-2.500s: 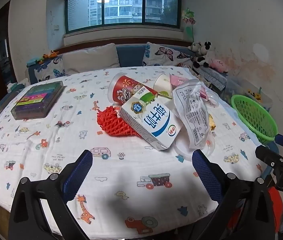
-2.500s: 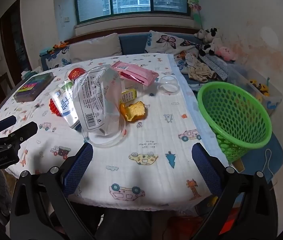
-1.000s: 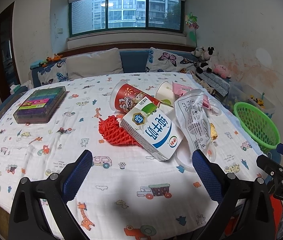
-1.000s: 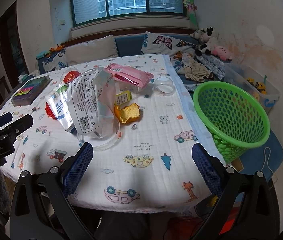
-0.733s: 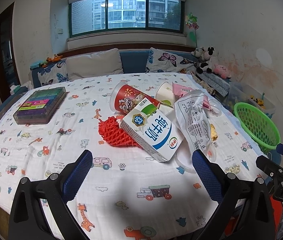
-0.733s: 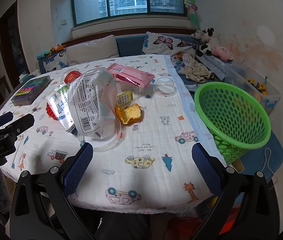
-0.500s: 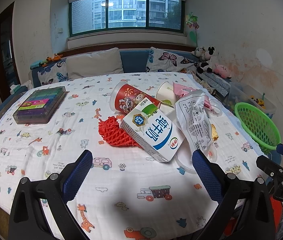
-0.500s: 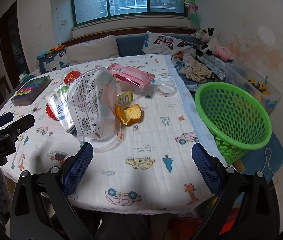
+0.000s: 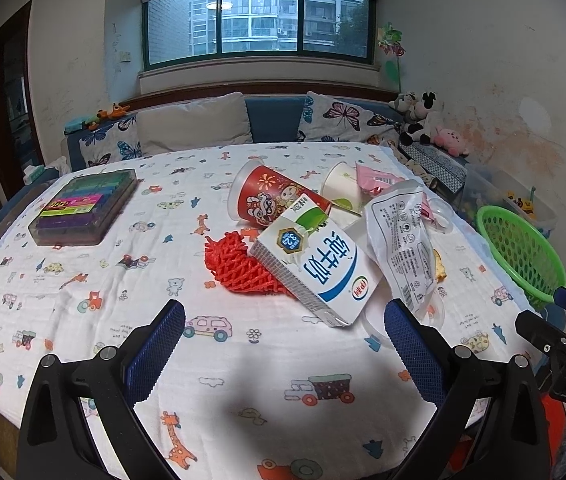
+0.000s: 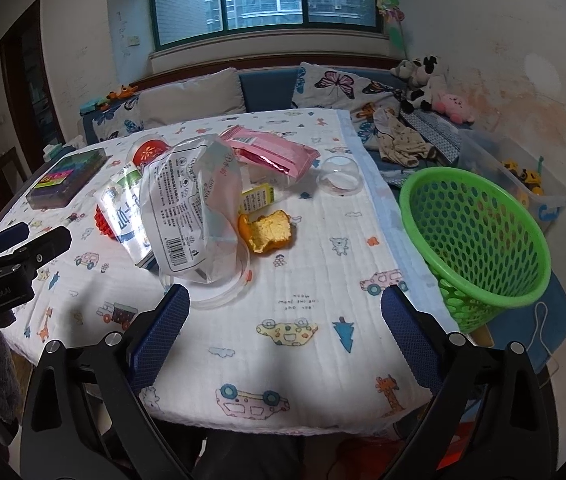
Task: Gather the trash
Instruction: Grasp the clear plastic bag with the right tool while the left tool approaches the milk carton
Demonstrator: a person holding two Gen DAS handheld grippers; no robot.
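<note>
A heap of trash lies on the cartoon-print tablecloth (image 9: 95, 280): a white and blue milk carton (image 9: 323, 268), a red foam net (image 9: 235, 264), a red paper cup (image 9: 275, 198) on its side, a white cup (image 9: 343, 192), a printed clear bag (image 10: 191, 200), a pink packet (image 10: 271, 152), an orange peel (image 10: 269, 232) and a clear dome lid (image 10: 339, 176). A green basket (image 10: 475, 236) stands off the table's right edge. My left gripper (image 9: 283, 320) is open just short of the carton. My right gripper (image 10: 285, 304) is open over bare cloth, with the bag ahead to its left.
A clear box of coloured pens (image 9: 83, 208) sits at the table's far left. A sofa with cushions (image 9: 195, 128) and plush toys (image 9: 419, 116) runs behind the table. A plastic bin of toys (image 10: 523, 176) stands behind the basket. Bare cloth lies along the near edge.
Since 2.5 s ago both grippers have drawn back and risen slightly from the table. Over the last second the views barely shift. No trash has moved.
</note>
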